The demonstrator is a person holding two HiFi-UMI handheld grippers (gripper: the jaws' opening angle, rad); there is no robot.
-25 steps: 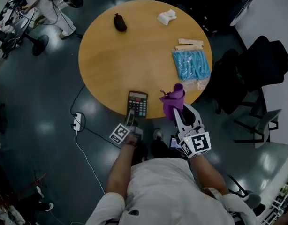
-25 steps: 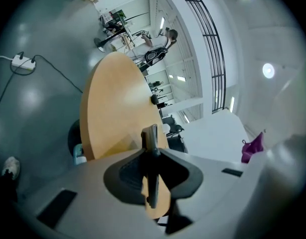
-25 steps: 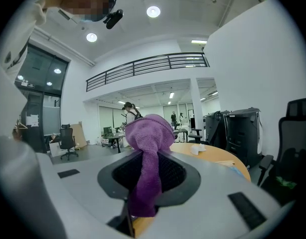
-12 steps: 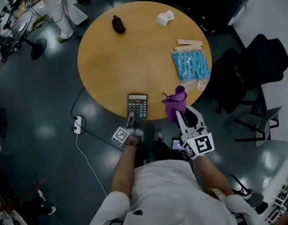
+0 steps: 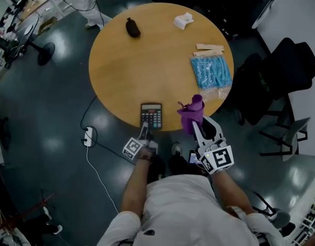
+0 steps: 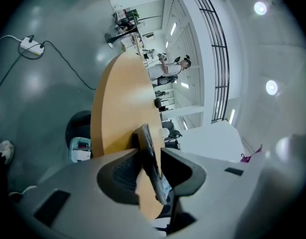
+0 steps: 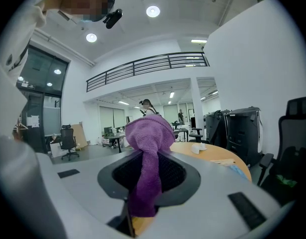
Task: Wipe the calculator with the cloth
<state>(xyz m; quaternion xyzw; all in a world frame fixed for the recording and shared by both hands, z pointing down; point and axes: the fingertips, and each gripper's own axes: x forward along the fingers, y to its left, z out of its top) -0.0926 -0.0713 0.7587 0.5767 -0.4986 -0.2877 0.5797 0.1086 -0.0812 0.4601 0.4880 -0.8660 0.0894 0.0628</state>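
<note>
Flat on round wooden worktop (image 5: 147, 60) at its 6 o'clock edge: black rectangular calculator (image 5: 151, 115), keys up, display toward 12 o'clock. Just off rim near 5 o'clock: bunched purple terry cloth (image 5: 191, 111), clamped in right hand-held gripper (image 5: 194, 123).

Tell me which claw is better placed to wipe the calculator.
Right: the right claw is shut on the purple cloth, beside the calculator. The left claw has just been opening, calculator edge between its jaws.

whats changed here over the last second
The left gripper has just been opening its jaws: the edge of the calculator is between them, pads now clear of it. A person beyond the table walked rightwards. The right gripper stays shut on the purple cloth; the calculator stays at the table's near edge.
</note>
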